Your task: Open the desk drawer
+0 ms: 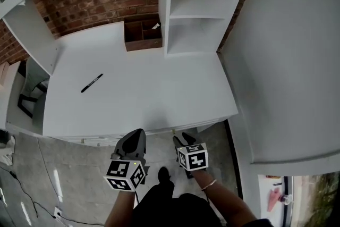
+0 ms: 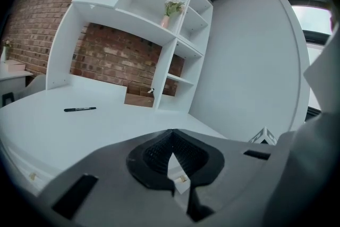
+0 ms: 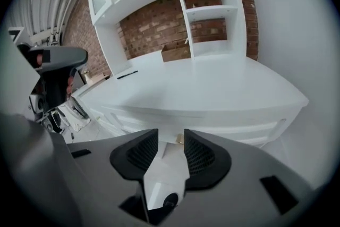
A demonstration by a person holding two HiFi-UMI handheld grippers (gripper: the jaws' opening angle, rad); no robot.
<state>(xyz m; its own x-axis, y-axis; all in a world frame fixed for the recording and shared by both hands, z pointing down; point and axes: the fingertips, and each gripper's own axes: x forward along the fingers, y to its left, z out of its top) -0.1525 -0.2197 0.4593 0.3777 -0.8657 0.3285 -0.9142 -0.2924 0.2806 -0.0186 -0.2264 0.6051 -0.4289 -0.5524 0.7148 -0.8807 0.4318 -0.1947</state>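
Observation:
The white desk (image 1: 133,98) has a drawer front (image 3: 223,126) under its front edge, with a small gold knob (image 3: 179,139). My right gripper (image 3: 171,135) is open just in front of that knob, which shows in the gap between the pads without touching them. In the head view the right gripper (image 1: 183,141) sits below the desk edge, close to the knob (image 1: 172,131). My left gripper (image 1: 134,142) hangs to its left, in front of the desk edge. Its fingertips meet in the left gripper view, so the left gripper (image 2: 171,134) is shut and holds nothing.
A black pen (image 1: 91,83) lies on the left of the desk top. A brown wooden organiser (image 1: 143,34) stands at the back against the brick wall, beside white hutch shelves (image 1: 194,13). A white wall (image 1: 287,61) closes the right side. Cables lie on the floor (image 1: 42,188).

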